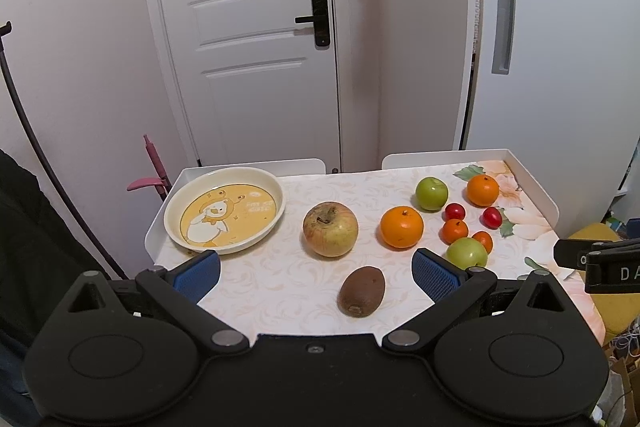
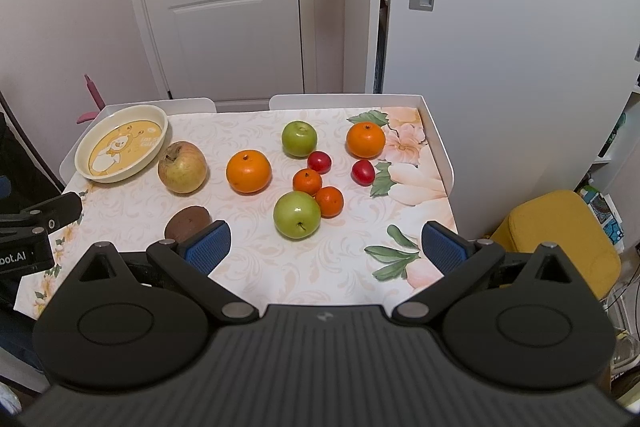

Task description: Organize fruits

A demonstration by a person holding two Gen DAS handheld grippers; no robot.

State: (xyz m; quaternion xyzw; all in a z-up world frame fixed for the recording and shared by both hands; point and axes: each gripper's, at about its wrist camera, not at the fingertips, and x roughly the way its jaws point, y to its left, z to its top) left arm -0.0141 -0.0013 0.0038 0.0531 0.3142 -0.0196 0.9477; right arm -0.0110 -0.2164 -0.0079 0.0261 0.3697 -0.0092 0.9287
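Observation:
A cream plate (image 1: 224,211) (image 2: 122,143) with a yellow cartoon print sits empty at the table's far left. Right of it lie a yellow-red apple (image 1: 330,229) (image 2: 182,167), a large orange (image 1: 401,227) (image 2: 248,171) and, nearer, a brown kiwi (image 1: 361,291) (image 2: 188,223). Further right are two green apples (image 2: 297,215) (image 2: 299,138), another orange (image 2: 365,140), two small mandarins (image 2: 307,181) and two red plums (image 2: 363,172). My left gripper (image 1: 316,277) hovers open just above the kiwi. My right gripper (image 2: 326,249) is open in front of the near green apple, holding nothing.
The table (image 2: 340,267) has a floral cloth and raised white rims at the back and right side (image 2: 438,151). A white door (image 1: 256,39) and wall stand behind. A yellow stool (image 2: 560,235) sits right of the table. A pink handle (image 1: 154,167) rises at the far left corner.

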